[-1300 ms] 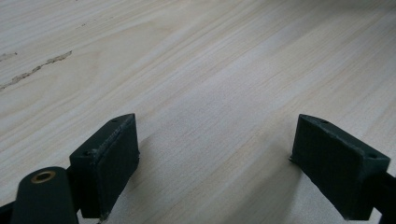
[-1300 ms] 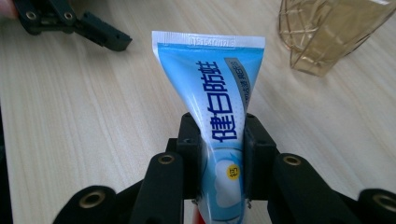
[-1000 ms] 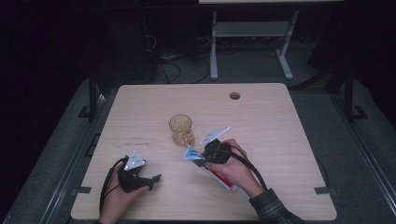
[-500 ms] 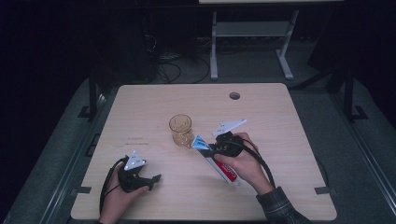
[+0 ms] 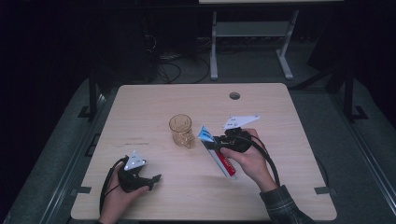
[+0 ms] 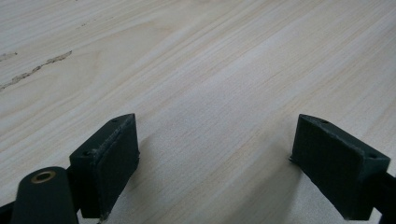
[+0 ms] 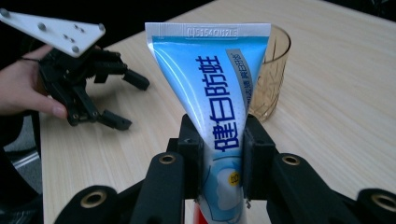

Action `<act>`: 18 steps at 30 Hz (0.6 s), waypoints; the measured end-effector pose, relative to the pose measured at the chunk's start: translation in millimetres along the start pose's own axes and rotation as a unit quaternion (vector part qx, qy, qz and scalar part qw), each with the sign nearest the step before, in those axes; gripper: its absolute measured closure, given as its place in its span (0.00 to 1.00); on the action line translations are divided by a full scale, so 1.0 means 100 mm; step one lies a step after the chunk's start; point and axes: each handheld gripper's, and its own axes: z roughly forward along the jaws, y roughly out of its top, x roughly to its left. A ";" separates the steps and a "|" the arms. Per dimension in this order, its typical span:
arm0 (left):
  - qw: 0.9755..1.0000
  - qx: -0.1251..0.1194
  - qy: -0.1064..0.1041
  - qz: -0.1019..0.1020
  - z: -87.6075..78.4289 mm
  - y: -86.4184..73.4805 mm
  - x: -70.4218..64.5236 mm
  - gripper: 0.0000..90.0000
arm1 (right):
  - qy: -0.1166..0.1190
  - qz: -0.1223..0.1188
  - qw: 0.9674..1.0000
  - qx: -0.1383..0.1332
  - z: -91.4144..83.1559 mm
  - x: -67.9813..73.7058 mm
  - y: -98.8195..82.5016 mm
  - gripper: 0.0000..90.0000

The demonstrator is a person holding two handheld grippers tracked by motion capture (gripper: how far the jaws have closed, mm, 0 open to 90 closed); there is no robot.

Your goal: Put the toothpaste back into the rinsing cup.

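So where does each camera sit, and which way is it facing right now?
High view: above the person's side, looking forward and down on the table; both forearms and hands show, left hand-held gripper, right hand-held gripper.
Left gripper view: rides the left hand-held gripper, looking low across bare tabletop past its open jaws.
Right gripper view: rides the right hand-held gripper, jaws clamped on the toothpaste tube, facing the glass cup.
Shared: the high view and the right gripper view both show tube, cup and left hand-held gripper.
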 end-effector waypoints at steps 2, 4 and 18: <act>1.000 0.000 0.000 0.000 0.00 0.00 0.00 0.15 | 0.000 0.000 1.000 -0.010 -0.02 -0.01 0.01 0.81; 1.000 0.000 0.000 0.000 0.00 0.00 0.00 0.15 | 0.001 0.000 1.000 -0.013 -0.02 -0.01 0.01 0.81; 1.000 0.001 -0.001 0.000 0.00 0.00 0.00 0.15 | 0.003 0.000 0.997 -0.075 -0.09 -0.05 0.09 0.81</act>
